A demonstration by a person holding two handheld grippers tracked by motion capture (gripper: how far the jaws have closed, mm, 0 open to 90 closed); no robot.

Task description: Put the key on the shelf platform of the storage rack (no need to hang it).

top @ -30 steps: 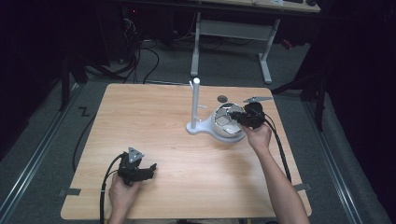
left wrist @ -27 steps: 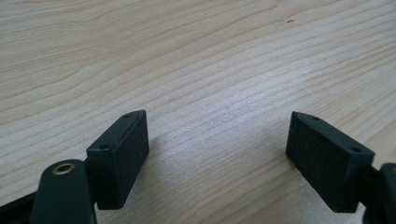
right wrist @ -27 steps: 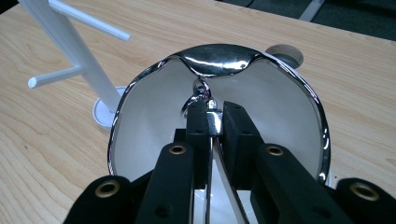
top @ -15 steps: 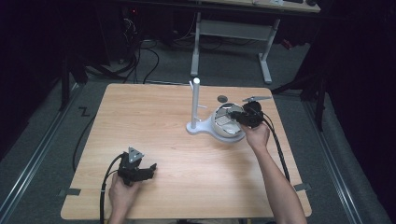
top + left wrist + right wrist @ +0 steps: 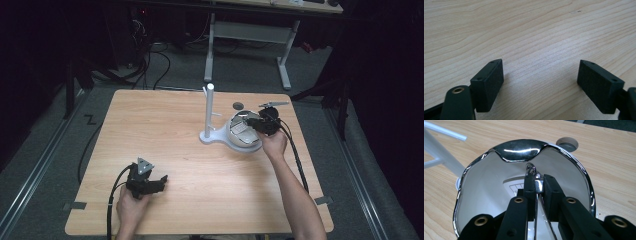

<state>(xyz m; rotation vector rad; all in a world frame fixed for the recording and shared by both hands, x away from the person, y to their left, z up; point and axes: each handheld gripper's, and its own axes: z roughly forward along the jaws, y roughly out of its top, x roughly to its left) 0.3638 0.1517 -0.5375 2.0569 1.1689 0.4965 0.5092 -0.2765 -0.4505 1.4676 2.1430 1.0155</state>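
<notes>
Right hand-held gripper (image 5: 536, 185) clamped on a shiny metal handle (image 5: 537, 185) inside the chrome bowl (image 5: 474, 195), handle's long axis running straight along the jaws. Left hand-held gripper (image 5: 540, 82) spread wide, holding nothing, low over bare counter (image 5: 529, 30), well apart from the bowl.

Bowl (image 5: 486, 202) near rim: cut off by the frame's bottom edge, behind the black jaws.
Clamped metal piece (image 5: 538, 185): mostly hidden between the jaws; identity unclear.
Label on bowl floor (image 5: 515, 185): print unreadable.

Both black grippers, left gripper (image 5: 161, 180) and right gripper (image 5: 248, 122), have blocky jaws, brass-ringed screw holes, trailing black cables.
</notes>
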